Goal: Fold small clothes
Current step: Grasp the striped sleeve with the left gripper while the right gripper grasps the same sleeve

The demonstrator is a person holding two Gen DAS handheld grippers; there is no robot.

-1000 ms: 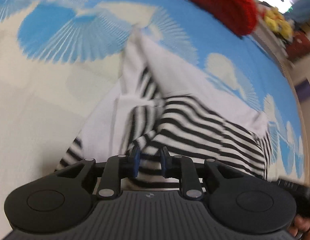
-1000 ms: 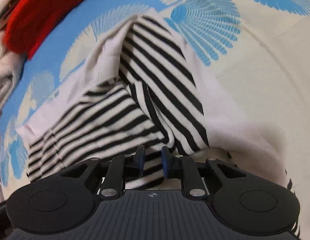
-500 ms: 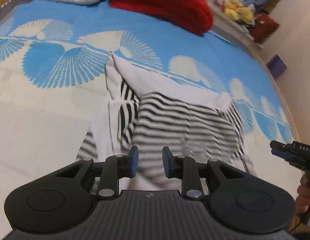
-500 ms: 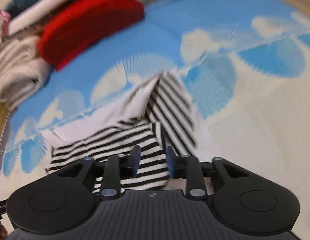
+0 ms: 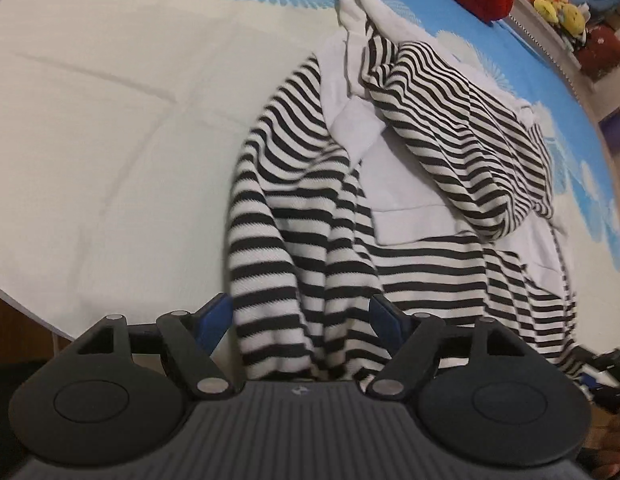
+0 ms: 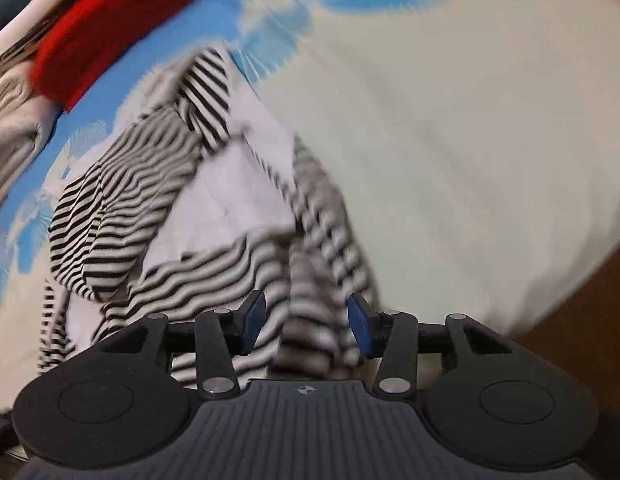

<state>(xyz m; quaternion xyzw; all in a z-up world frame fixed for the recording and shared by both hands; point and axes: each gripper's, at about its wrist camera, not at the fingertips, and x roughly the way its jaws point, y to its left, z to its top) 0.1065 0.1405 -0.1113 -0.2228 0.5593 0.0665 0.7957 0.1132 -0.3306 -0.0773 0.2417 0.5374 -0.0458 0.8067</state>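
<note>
Striped garment [image 5: 310,216] dragged nearer; both tongs opening.

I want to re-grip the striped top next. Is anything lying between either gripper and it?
Nothing visible does. The striped top lies right between the opening fingers of the left gripper and of the right gripper. The red knit sits well beyond it on the bedspread.

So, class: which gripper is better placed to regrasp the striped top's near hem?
Left gripper, probably: opening jaws straddle the striped top in a sharp view. Right gripper also straddles it, blurred.
</note>
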